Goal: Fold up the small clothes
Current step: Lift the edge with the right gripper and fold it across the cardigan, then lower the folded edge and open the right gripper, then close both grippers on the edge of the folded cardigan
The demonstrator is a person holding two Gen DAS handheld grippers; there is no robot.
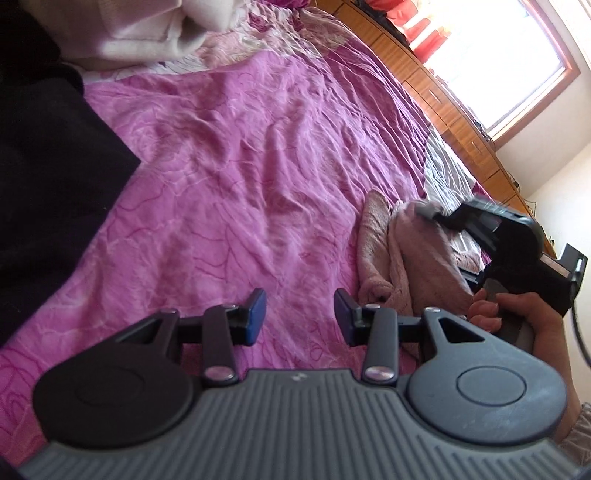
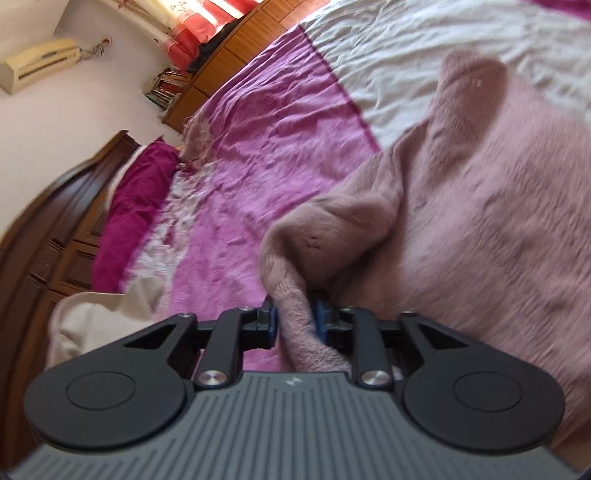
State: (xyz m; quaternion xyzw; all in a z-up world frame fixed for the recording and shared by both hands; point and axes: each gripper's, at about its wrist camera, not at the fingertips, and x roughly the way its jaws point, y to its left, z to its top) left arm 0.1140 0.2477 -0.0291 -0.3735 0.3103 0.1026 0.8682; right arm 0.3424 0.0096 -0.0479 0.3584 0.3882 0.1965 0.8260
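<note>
With the right gripper (image 2: pixel 295 325) clamped on the pink fleece garment's (image 2: pixel 480 221) edge, the parted, empty left gripper (image 1: pixel 300 314) should pinch the opposite edge on the bed (image 1: pixel 221 166).

Place: a bedroom in a home, daylight coming in.
Bed: a crumpled magenta-pink quilted bedspread (image 1: pixel 236 155) with a pale grey-white panel (image 2: pixel 424 62) is covering most of both views.
Headboard: a dark carved wooden headboard (image 2: pixel 55 229) is standing at the bed's end, with a deep magenta pillow (image 2: pixel 136 210) lying against it.
Storage: a long run of orange-brown wooden cabinets with drawers (image 1: pixel 436 92) is lining the wall beside the bed.
Window: a wood-framed window (image 1: pixel 517 62) is glowing bright, red and white curtains (image 2: pixel 207 22) hanging by it.
Wall: a cream wall-mounted air conditioner (image 2: pixel 40 62) is sitting high up; stacked books (image 2: pixel 166 86) are filling a low shelf.
</note>
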